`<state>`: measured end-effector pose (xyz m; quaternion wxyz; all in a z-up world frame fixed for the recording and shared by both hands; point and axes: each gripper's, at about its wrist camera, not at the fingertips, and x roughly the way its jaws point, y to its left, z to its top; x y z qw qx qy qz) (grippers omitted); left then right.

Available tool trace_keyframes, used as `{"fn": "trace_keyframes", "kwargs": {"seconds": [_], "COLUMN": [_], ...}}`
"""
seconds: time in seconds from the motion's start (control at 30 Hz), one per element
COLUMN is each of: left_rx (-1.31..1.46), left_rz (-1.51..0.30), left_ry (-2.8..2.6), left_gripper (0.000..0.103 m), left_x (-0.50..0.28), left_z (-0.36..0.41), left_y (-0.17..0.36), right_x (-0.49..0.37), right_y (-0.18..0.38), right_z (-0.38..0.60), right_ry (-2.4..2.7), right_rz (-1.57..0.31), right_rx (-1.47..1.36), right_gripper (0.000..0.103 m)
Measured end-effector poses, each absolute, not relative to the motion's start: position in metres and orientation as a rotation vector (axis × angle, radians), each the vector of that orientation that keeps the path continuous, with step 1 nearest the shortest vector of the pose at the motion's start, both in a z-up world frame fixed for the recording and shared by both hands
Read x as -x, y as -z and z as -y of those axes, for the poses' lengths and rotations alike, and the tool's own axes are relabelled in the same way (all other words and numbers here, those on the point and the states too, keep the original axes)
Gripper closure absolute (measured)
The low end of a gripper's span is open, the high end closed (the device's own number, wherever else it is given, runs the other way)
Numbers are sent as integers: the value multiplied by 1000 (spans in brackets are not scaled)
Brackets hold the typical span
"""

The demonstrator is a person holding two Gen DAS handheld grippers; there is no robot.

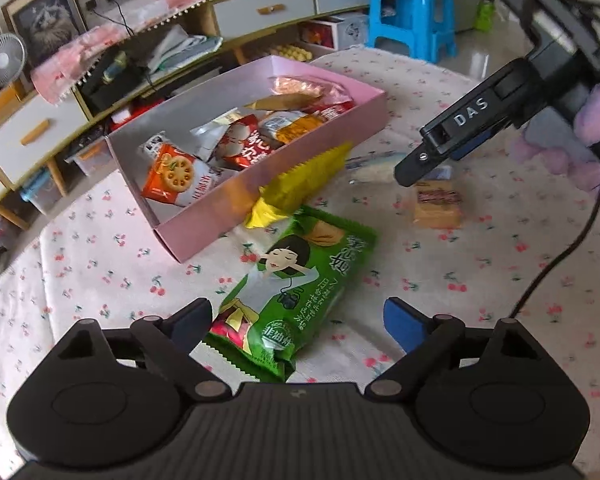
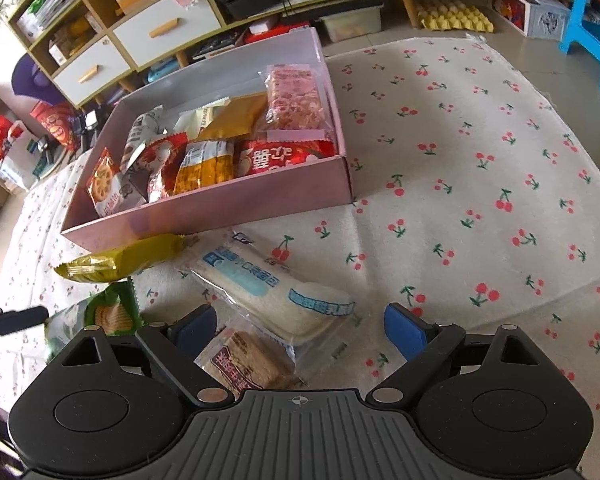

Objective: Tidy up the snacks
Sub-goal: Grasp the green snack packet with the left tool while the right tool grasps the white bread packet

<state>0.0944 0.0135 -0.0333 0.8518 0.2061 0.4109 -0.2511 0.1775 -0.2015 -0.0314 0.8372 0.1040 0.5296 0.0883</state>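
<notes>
A pink box [image 1: 220, 208] with several snack packets inside sits on the cherry-print cloth. A green packet [image 1: 300, 280] lies in front of it, its near end between the fingers of my left gripper [image 1: 298, 322], which stands open with its pads clear of the packet. A yellow packet [image 1: 304, 176] leans on the box wall. My right gripper [image 2: 298, 328] is open above a white bread packet [image 2: 268, 288] and a brown cracker packet [image 2: 244, 364], with neither gripped. The pink box [image 2: 220, 204] lies beyond them.
A black cable [image 1: 560, 260] trails over the cloth at the right. A blue stool [image 1: 412, 12] and a low cabinet with drawers [image 1: 260, 8] stand behind the table. The cherry-print cloth [image 2: 480, 160] stretches to the right of the box.
</notes>
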Motion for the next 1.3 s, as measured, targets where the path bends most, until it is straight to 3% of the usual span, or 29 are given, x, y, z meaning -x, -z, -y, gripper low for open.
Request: {"fn": "trace_keyframes", "kwargs": {"seconds": [0.13,0.27,0.4,0.53,0.73,1.3], "left_rx": [-481,-478,-475,-424,-306,-227], "left_rz": [-854,-883,-898,-921,-970,-1099], "left_ry": [469,435,405,378,330,315], "left_gripper": [28,31,42,53,57,57], "left_x": [-100,-104,-101,-100,-99,-62], "left_z": [-6,-6,-7,-16,-36,-40], "left_y": [37,37,35,32,29,23], "right_x": [-177,-174,-172,-171,-165,-139], "right_y": [33,35,32,30,28,25], "right_z": [191,183,185,190,202,246], "right_ry": [-192,-183,-176,-176,-148,-26], "right_rz": [-1097,-1065,-1046,-1049,-1068,-1204], "right_rx": [-146,-64,-70,-76,-74,-97], "right_gripper": [11,14,33,40,46,47]}}
